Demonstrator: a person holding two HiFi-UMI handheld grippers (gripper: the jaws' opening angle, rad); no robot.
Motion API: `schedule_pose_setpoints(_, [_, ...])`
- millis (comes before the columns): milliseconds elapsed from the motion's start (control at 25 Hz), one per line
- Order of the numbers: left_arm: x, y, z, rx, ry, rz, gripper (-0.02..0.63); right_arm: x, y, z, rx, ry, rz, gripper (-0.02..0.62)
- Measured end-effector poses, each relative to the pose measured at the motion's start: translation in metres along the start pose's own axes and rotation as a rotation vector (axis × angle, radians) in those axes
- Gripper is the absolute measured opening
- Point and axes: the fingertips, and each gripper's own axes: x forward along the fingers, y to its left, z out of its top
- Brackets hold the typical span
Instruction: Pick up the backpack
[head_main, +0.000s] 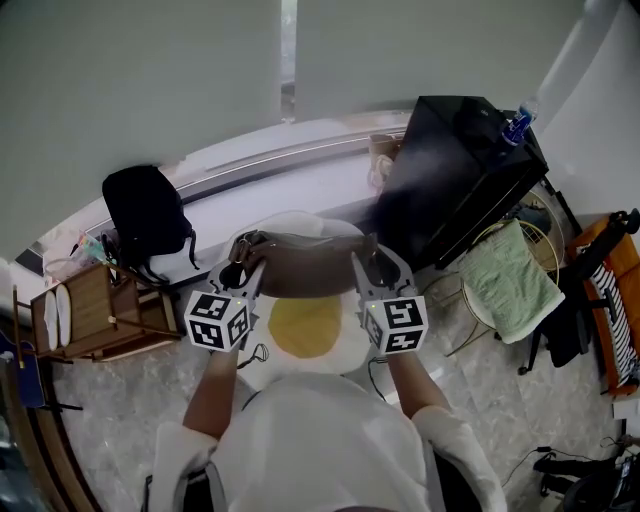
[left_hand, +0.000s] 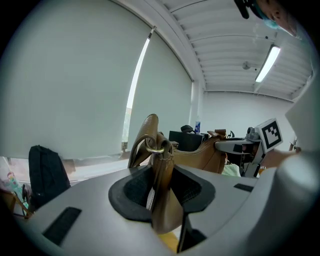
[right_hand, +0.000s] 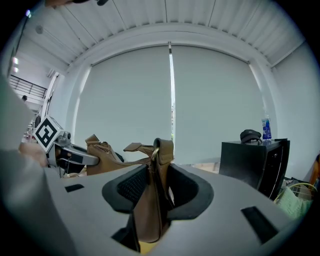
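Note:
A brown leather backpack hangs in the air between my two grippers, above a round white table with a yellow middle. My left gripper is shut on the bag's left strap end with its brass ring. My right gripper is shut on the right strap end. In the left gripper view the bag's body stretches toward the other gripper. In the right gripper view the bag runs off to the left.
A black backpack leans on the window ledge at the left. A black cabinet with a bottle on it stands at the right. A wooden rack is at the lower left, a green towel on a chair at the right.

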Motion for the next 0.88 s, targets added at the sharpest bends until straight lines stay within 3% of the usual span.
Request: schedule_pose_setpoints(880, [-0.026, -0.003, 0.042, 0.045, -0.110, 0.019, 0.127, -0.010, 0.008, 0.038, -0.006, -0.085, -0.008, 0.156])
